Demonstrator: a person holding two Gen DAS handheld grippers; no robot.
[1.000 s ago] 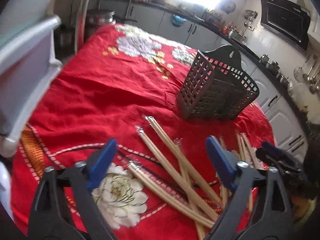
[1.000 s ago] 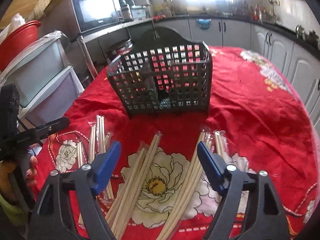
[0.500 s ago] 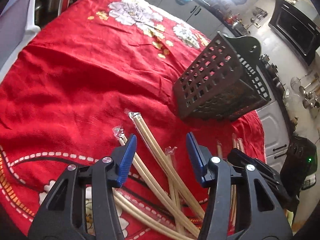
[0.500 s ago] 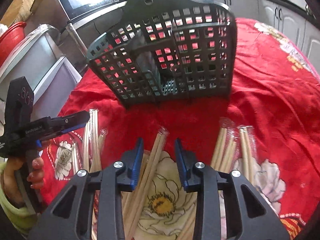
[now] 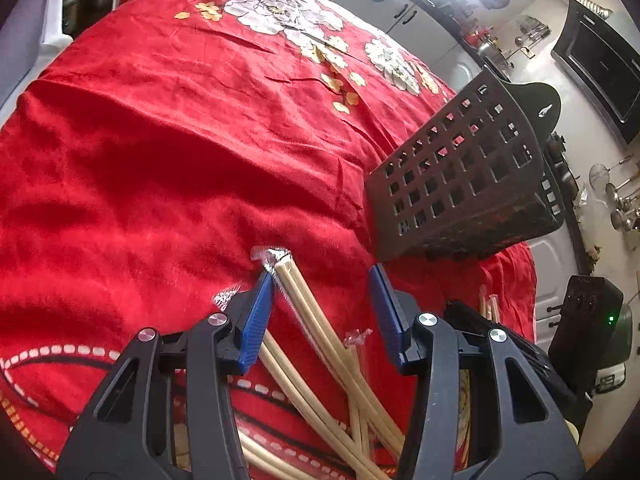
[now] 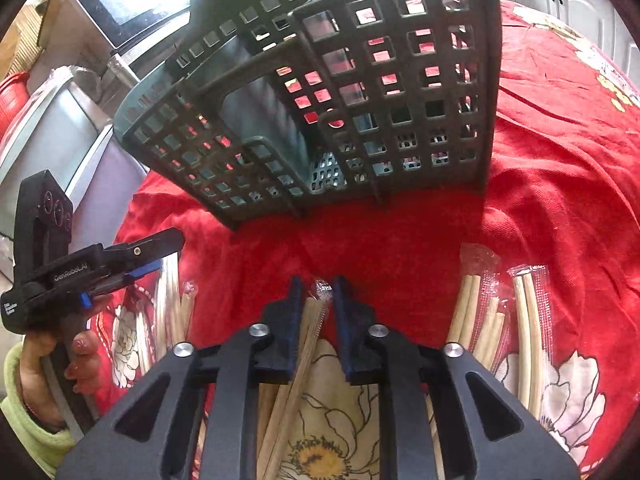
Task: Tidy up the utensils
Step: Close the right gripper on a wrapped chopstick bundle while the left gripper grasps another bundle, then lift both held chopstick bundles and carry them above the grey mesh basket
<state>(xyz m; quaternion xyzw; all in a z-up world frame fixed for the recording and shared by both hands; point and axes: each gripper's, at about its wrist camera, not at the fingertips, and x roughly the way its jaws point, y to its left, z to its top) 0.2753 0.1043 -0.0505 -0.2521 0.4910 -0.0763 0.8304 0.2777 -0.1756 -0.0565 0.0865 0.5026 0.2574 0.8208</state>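
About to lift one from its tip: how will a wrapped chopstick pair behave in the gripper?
The wrapped chopstick pair between the right gripper jaws looks stiff and light. Its clear plastic sleeve may be slippery. Held near one end, the long sticks would probably droop or pivot.

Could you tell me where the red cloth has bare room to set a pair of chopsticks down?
Bare: the wide stretch of red tablecloth left of the black utensil basket, up to the flower print. Crowded: near both tools, where wrapped chopsticks lie crossed, and right of the right tool, by more packs.

Home kitchen: cabinets [image 5: 404, 16], microwave [image 6: 132, 0], hanging ladles [image 5: 616, 208].
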